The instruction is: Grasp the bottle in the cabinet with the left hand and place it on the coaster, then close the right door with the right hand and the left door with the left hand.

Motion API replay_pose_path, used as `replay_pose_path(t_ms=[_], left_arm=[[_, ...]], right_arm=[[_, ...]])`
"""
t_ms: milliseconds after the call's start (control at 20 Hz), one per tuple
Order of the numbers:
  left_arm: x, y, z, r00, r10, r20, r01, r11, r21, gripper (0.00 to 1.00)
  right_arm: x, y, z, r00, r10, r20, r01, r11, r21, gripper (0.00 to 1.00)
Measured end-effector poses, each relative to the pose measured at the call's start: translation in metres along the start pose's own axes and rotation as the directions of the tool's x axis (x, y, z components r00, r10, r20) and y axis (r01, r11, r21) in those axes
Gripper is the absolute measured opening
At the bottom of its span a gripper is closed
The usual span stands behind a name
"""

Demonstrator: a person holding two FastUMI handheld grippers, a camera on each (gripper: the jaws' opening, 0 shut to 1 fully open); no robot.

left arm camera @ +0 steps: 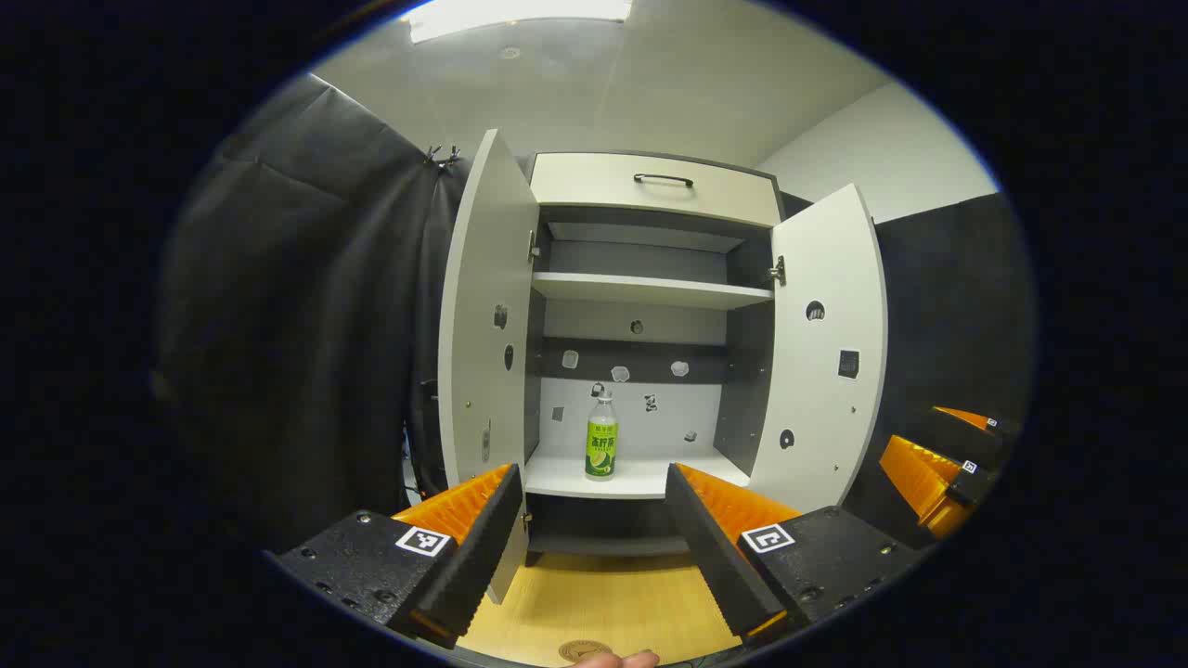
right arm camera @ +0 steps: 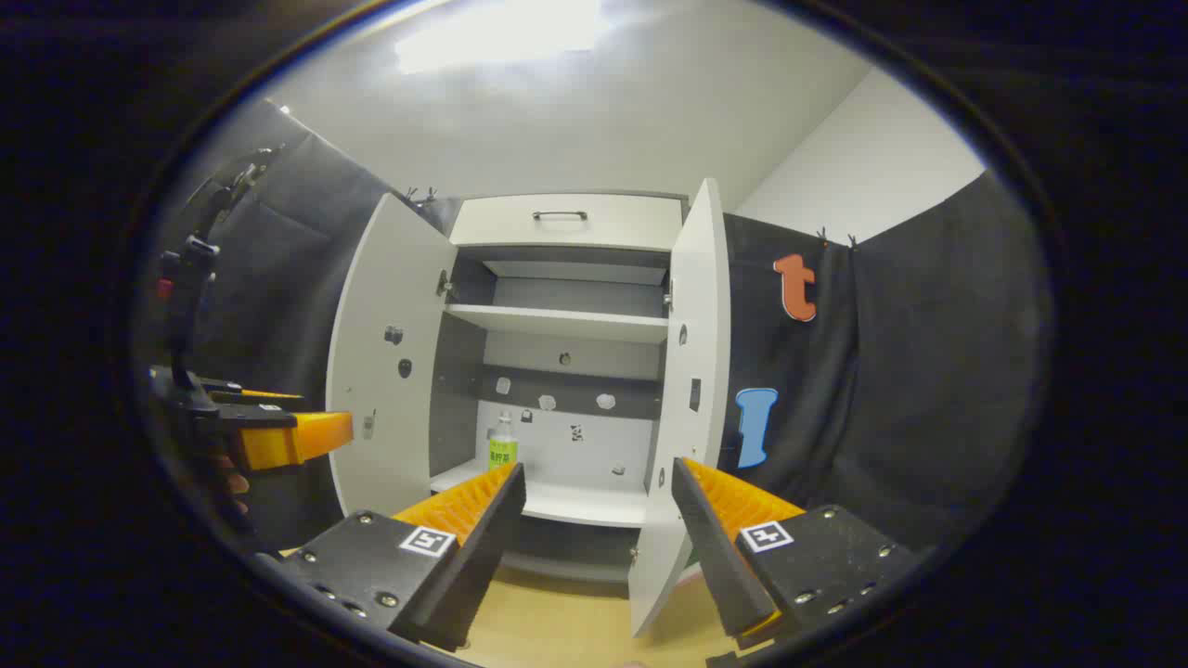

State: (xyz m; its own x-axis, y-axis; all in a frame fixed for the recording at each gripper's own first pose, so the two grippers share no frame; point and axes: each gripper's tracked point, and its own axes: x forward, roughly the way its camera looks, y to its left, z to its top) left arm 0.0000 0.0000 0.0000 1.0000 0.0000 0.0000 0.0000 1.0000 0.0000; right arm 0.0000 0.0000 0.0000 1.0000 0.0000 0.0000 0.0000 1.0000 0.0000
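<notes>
Standing upright on the lower white shelf (left arm camera: pixel 566 478) of the open white-and-grey cabinet (left arm camera: pixel 650 186): the clear plastic bottle with the green label and pale cap (left arm camera: pixel 601 436), left of centre, well back from the shelf's front edge. Facing it squarely from a distance, the left gripper (left arm camera: pixel 594 529), fingers spread wide and holding nothing. Hanging likewise wide and empty, the right gripper (right arm camera: pixel 594 529), aimed between the doors.

Judging the reach as barely begun. Worth doing: advancing straight in between the white left door (left arm camera: pixel 487 306) and the white right door (left arm camera: pixel 826 353), keeping level with the label, straddling the body below the cap, closing only once both fingers are flanking it, so as not to be tipping it against the back panel.

Appearing at the bottom edge of the left gripper view: a round brown coaster (left arm camera: pixel 585 650) on the light wooden table (left arm camera: pixel 594 603), with a fingertip just beside it, plus the right gripper off at the right edge. Showing in the right gripper view: the right door nearly edge-on, the bottle (right arm camera: pixel 503 448) partly hidden behind a finger, and the left gripper (right arm camera: pixel 278 436) with its holding hand at far left.
</notes>
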Motion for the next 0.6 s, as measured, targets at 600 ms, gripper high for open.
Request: replay_pose_path(t_ms=[600], left_arm=[[0.068, 0.010, -0.009, 0.999, -0.045, 0.003, 0.045, 0.998, 0.036, 0.98]], right_arm=[[0.055, 0.008, -0.016, 0.999, -0.036, -0.021, 0.037, 0.998, 0.045, 0.94]])
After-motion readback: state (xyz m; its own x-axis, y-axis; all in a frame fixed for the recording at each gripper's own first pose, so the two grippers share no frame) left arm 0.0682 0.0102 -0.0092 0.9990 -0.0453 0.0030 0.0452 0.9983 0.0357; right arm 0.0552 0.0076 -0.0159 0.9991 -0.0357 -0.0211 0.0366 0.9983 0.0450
